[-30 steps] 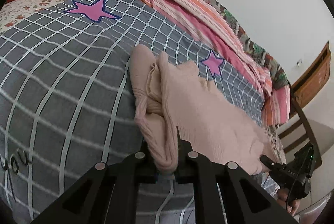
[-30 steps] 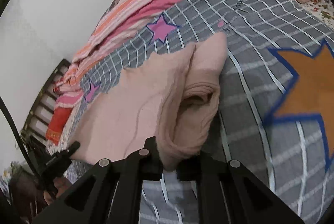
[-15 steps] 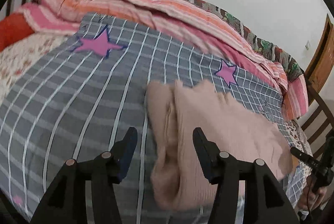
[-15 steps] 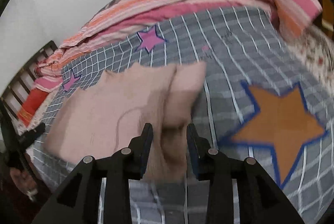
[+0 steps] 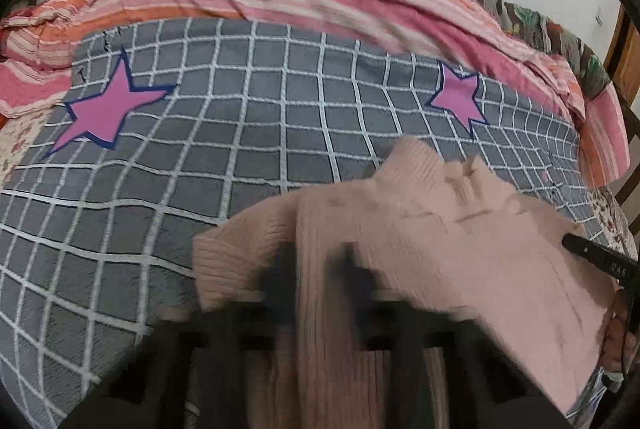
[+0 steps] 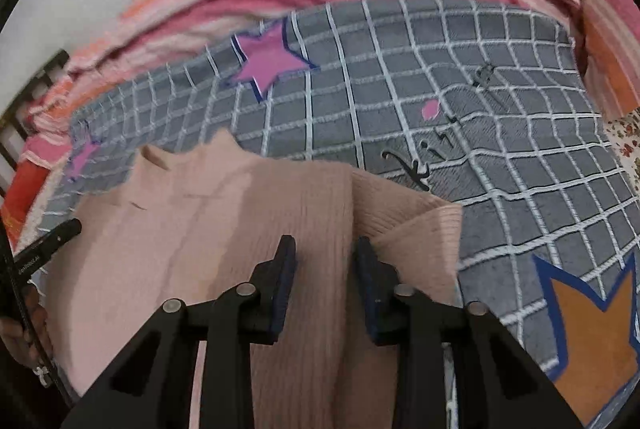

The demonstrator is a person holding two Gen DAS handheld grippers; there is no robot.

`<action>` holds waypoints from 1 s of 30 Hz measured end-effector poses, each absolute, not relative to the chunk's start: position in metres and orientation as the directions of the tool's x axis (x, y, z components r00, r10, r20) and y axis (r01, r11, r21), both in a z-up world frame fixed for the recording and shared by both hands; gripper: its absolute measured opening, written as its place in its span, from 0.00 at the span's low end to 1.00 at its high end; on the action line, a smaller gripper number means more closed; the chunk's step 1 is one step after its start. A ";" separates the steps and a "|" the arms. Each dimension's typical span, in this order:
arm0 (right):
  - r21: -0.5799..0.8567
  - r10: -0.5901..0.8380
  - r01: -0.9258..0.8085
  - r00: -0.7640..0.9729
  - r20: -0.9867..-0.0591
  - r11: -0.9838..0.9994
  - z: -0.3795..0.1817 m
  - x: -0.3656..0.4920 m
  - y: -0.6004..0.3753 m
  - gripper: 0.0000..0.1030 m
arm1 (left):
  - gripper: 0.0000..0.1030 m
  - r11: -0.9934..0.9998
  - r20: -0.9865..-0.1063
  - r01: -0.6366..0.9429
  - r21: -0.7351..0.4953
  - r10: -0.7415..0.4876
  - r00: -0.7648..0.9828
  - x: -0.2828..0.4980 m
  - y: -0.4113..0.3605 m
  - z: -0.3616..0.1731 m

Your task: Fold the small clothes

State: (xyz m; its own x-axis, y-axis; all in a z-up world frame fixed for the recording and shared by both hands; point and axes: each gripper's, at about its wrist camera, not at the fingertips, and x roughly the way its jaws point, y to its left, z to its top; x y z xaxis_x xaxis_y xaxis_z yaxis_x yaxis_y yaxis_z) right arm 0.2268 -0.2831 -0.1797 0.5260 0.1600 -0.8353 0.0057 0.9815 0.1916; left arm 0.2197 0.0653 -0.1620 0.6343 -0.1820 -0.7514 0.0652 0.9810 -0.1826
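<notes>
Both the left hand-held gripper and right hand-held gripper hovered low, jaws parted, straddling the pink ribbed knit sweater on the grey checked bed quilt.

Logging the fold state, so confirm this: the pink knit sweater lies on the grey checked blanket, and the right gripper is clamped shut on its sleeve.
One thing is wrong: the right gripper is open, not clamped, its fingers spread above the pink knit sweater, as the right wrist view shows. The sweater does lie on the grey checked blanket.
</notes>
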 end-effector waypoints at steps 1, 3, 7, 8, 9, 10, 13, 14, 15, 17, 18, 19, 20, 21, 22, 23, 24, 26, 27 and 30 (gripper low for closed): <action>0.186 0.163 -0.010 0.532 -0.831 0.983 -0.181 0.228 -0.280 0.07 | 0.07 0.980 -0.736 0.062 -0.190 -0.184 0.651 0.217 0.068 -0.161; 0.173 0.170 -0.047 0.560 -0.811 0.984 -0.179 0.226 -0.275 0.06 | 0.07 0.971 -0.671 0.048 -0.232 -0.196 0.715 0.208 0.078 -0.153; 0.193 0.169 -0.028 0.614 -0.771 0.981 -0.172 0.227 -0.280 0.06 | 0.07 0.968 -0.694 0.017 -0.250 -0.191 0.694 0.215 0.084 -0.163; 0.191 0.162 -0.016 0.599 -0.784 0.982 -0.176 0.231 -0.280 0.05 | 0.07 0.969 -0.705 0.008 -0.245 -0.184 0.685 0.217 0.084 -0.168; 0.184 0.152 -0.004 0.583 -0.799 0.983 -0.183 0.235 -0.280 0.05 | 0.07 0.968 -0.711 0.004 -0.251 -0.187 0.677 0.218 0.085 -0.171; 0.177 0.142 0.005 0.571 -0.809 0.984 -0.190 0.238 -0.280 0.05 | 0.09 0.966 -0.710 0.004 -0.259 -0.193 0.678 0.218 0.085 -0.171; 0.175 0.138 0.011 0.565 -0.813 0.985 -0.193 0.235 -0.279 0.08 | 0.10 0.959 -0.703 0.012 -0.284 -0.217 0.677 0.213 0.089 -0.165; 0.175 0.137 0.013 0.569 -0.811 0.984 -0.189 0.232 -0.279 0.11 | 0.11 0.959 -0.707 0.016 -0.282 -0.219 0.673 0.211 0.091 -0.163; 0.170 0.126 0.022 0.577 -0.807 0.985 -0.180 0.227 -0.277 0.13 | 0.11 0.959 -0.706 0.019 -0.283 -0.221 0.673 0.207 0.093 -0.160; 0.163 0.122 0.015 0.598 -0.792 0.986 -0.165 0.216 -0.269 0.26 | 0.15 0.955 -0.696 0.016 -0.295 -0.227 0.681 0.199 0.098 -0.155; 0.163 0.128 0.001 0.611 -0.781 0.987 -0.157 0.209 -0.261 0.31 | 0.17 0.953 -0.691 0.014 -0.304 -0.231 0.685 0.196 0.102 -0.153; 0.166 0.140 -0.016 0.624 -0.769 0.986 -0.150 0.202 -0.252 0.38 | 0.24 0.950 -0.687 0.012 -0.313 -0.235 0.688 0.192 0.105 -0.151; 0.171 0.153 -0.033 0.630 -0.761 0.985 -0.147 0.197 -0.245 0.38 | 0.32 0.944 -0.677 0.009 -0.330 -0.243 0.695 0.186 0.109 -0.149; 0.183 0.181 -0.062 0.631 -0.754 0.981 -0.141 0.191 -0.234 0.38 | 0.37 0.941 -0.669 0.007 -0.339 -0.247 0.701 0.183 0.112 -0.148; 0.200 0.216 -0.098 0.626 -0.749 0.975 -0.138 0.185 -0.221 0.38 | 0.47 0.937 -0.660 0.001 -0.348 -0.246 0.710 0.176 0.116 -0.147; 0.217 0.246 -0.124 0.620 -0.745 0.968 -0.137 0.180 -0.211 0.38 | 0.56 0.934 -0.649 0.002 -0.356 -0.249 0.719 0.169 0.121 -0.147; 0.231 0.279 -0.158 0.604 -0.747 0.960 -0.139 0.176 -0.196 0.38 | 0.57 0.932 -0.642 0.009 -0.362 -0.256 0.722 0.166 0.123 -0.146; 0.210 0.290 -0.202 0.573 -0.766 0.956 -0.148 0.175 -0.173 0.38 | 0.58 0.930 -0.641 0.003 -0.368 -0.257 0.724 0.156 0.130 -0.148; 0.183 0.274 -0.214 0.559 -0.783 0.960 -0.155 0.176 -0.162 0.38 | 0.58 0.929 -0.645 -0.002 -0.370 -0.255 0.720 0.151 0.135 -0.151; 0.083 0.179 -0.191 0.561 -0.808 0.978 -0.169 0.182 -0.143 0.39 | 0.58 0.938 -0.655 -0.014 -0.346 -0.231 0.719 0.141 0.148 -0.158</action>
